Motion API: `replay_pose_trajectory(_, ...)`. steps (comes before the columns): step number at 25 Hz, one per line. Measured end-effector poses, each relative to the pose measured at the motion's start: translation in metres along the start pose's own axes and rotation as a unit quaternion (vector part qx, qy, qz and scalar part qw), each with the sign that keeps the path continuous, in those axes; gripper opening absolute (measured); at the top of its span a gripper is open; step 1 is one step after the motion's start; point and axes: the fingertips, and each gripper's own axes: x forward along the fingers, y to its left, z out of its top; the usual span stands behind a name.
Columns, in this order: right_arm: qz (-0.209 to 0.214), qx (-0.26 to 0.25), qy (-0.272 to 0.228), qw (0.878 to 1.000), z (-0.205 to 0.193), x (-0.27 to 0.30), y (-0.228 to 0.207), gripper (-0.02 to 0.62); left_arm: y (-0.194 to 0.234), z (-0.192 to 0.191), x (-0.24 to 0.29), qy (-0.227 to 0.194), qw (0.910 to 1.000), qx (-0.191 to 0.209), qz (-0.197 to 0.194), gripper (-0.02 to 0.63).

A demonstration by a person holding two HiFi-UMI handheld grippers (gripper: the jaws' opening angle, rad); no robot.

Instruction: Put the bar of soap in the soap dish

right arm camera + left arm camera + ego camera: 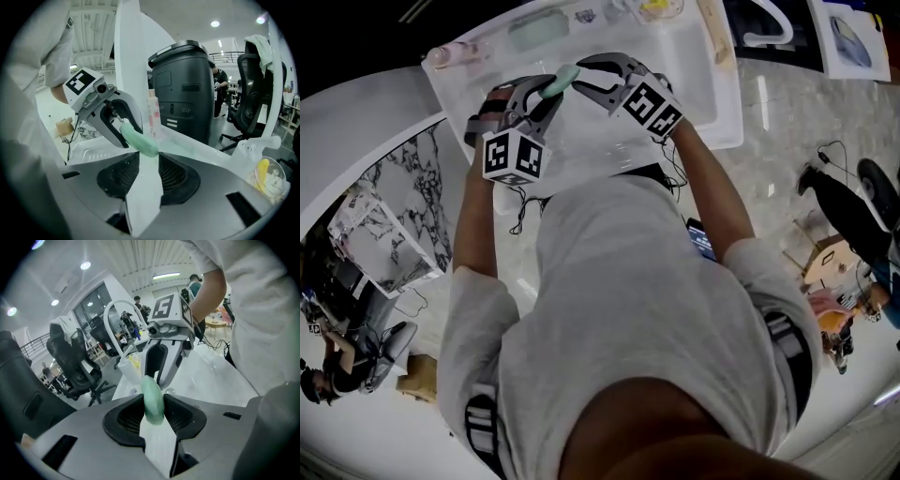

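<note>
A pale green bar of soap hangs above the white tray, with a gripper at each end. My left gripper is shut on its near end, the pads pressing the bar edge-on. My right gripper faces it from the right, and its jaw tips close against the soap's free end. The pale green soap dish lies at the tray's far side, beyond both grippers. In the right gripper view the left gripper shows with the bar sticking out of it.
A pink bottle stands at the tray's far left corner. A clear container with something yellow sits at the far right. A black bin and an office chair stand beyond the table. A marble slab lies to the left.
</note>
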Motion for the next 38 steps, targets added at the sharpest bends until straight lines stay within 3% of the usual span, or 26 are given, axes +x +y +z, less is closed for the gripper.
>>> replay_pose_trajectory(4, -0.039, 0.014, 0.016, 0.999, -0.012, 0.005, -0.006, 0.084, 0.002, -0.004, 0.005, 0.019, 0.9998, 0.001, 0.007, 0.143)
replay_pose_trajectory(8, -0.063, 0.046, 0.017, 0.997, -0.021, 0.004, -0.011, -0.003, 0.005, -0.006, 0.011, 0.029, 0.9995, 0.008, 0.012, 0.143)
replay_pose_trajectory(21, -0.119, 0.145, 0.012, 0.982, -0.05, -0.006, -0.022, -0.002, 0.027, -0.026, 0.037, 0.075, 0.9952, 0.03, 0.056, 0.143)
replay_pose_trajectory(29, -0.129, 0.166, 0.009, 0.978, -0.056, -0.011, -0.025, -0.002, 0.047, -0.05, 0.056, 0.122, 0.9876, 0.065, 0.073, 0.143)
replay_pose_trajectory(38, -0.135, 0.175, 0.014, 0.975, -0.061, -0.014, -0.027, -0.002, 0.058, -0.06, 0.071, 0.135, 0.9838, 0.075, 0.092, 0.143)
